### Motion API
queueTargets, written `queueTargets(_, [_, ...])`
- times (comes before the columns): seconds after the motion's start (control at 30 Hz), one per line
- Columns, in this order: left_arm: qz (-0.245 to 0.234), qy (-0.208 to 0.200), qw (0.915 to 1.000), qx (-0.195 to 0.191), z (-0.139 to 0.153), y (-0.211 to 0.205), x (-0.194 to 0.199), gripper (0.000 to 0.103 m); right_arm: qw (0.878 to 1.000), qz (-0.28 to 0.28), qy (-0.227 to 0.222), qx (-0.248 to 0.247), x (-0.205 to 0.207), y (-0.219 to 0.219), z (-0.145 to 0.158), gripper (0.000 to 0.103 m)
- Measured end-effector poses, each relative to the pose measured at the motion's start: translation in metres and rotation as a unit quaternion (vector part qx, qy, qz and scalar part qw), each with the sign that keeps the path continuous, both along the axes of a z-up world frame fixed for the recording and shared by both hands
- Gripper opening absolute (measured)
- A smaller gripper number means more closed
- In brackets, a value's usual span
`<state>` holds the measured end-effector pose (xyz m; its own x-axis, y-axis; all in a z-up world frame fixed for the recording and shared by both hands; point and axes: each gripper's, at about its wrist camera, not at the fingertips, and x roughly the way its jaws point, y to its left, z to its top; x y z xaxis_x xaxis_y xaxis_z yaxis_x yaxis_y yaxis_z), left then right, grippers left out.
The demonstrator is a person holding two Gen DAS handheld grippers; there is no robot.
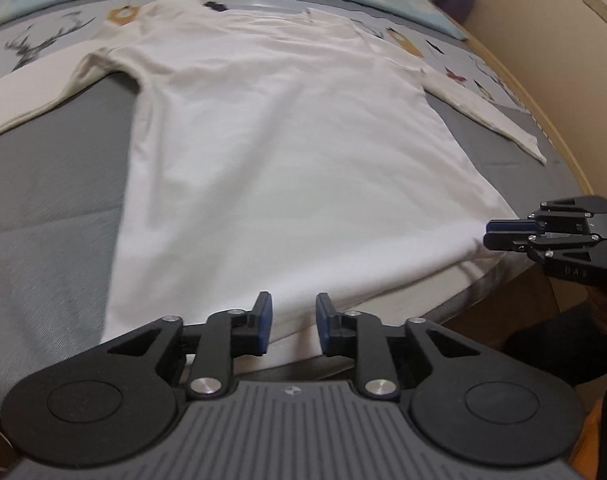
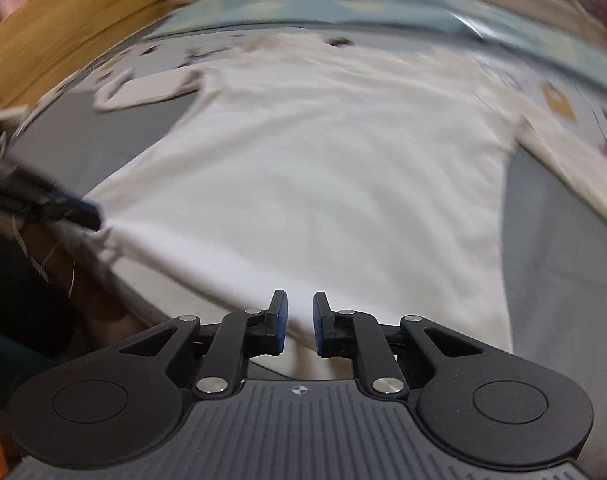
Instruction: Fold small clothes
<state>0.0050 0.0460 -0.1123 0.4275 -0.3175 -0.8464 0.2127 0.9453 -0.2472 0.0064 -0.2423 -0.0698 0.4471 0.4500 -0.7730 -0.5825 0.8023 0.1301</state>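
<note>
In the left wrist view, the left gripper has its fingers a little apart, over the near hem of the shirt; the cloth lies under the gap and the pads do not press on it. The one white long-sleeved shirt is spread flat on the bed, with the collar toward the far edge and two sleeves stretched out to the sides. At the right edge, the right gripper has its fingers almost together at the near right hem corner; I cannot tell if they pinch cloth. In the right wrist view, which is blurred, the right gripper shows a narrow gap with white cloth beneath. The left gripper is beside the other hem corner.
</note>
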Motion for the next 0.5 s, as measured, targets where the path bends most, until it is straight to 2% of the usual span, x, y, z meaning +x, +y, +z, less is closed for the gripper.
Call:
queueTargets(0.07, [-0.009, 0.007, 0.9999, 0.002, -0.007, -0.006, 0.003, 0.036, 1.000, 0.023, -0.016, -0.007, -0.006, 0.010, 0.000, 0.014])
queueTargets(0.27, [-0.042, 0.031, 0.9979, 0.038, -0.029, -0.020, 0.005, 0.035, 0.996, 0.071, -0.028, -0.037, -0.013, 0.032, -0.005, 0.014])
queueTargets(0.33, [-0.050, 0.026, 0.9972, 0.050, -0.033, -0.024, 0.005, 0.035, 0.995, 0.084, -0.032, -0.048, -0.016, 0.037, -0.008, 0.016])
queueTargets(0.5, [-0.051, 0.015, 0.9957, 0.076, -0.034, -0.030, 0.005, 0.032, 0.992, 0.095, -0.037, -0.075, -0.016, 0.044, -0.018, 0.030])
